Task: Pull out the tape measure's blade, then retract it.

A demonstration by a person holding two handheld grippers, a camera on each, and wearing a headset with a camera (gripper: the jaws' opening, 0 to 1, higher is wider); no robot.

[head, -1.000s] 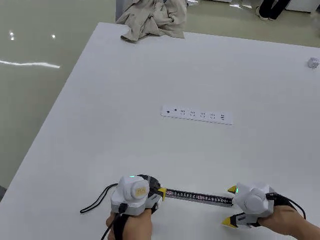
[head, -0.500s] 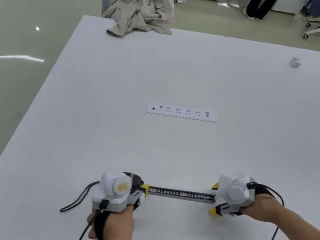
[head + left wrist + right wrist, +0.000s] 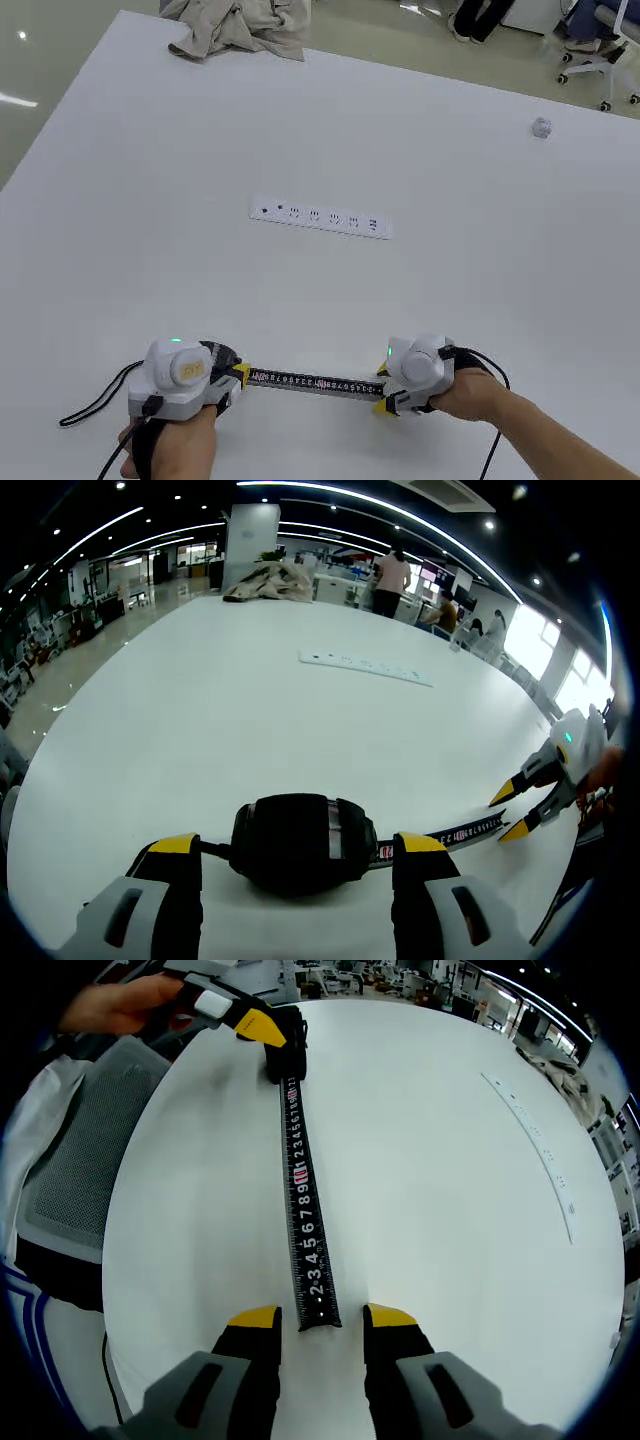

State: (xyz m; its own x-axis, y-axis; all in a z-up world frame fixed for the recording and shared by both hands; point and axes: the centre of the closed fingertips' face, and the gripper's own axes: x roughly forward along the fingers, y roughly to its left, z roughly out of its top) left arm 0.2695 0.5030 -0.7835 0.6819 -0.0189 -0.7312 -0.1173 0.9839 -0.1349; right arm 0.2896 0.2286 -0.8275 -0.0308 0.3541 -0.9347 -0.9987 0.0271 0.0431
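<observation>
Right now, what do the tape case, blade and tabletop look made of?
Tape case: black, matte, likely rubber-coated plastic, with a greyish glossy band. Blade: thin black strip, printed white numerals, probably painted steel. Tabletop: smooth white, faint sheen, probably laminate.

- Head view: high up, angled forward and down over the white worktable (image 3: 480, 270); left gripper (image 3: 232, 375) and right gripper (image 3: 381, 390) near its bottom edge, long white power strip (image 3: 320, 217) mid-frame.
- Left gripper view: low over the tabletop, tight behind the black tape measure case (image 3: 303, 842), facing the strip.
- Right gripper view: low, looking along the black numbered blade (image 3: 305, 1210) toward the left gripper.
- Shared by all three: blade, strip, tabletop.
</observation>
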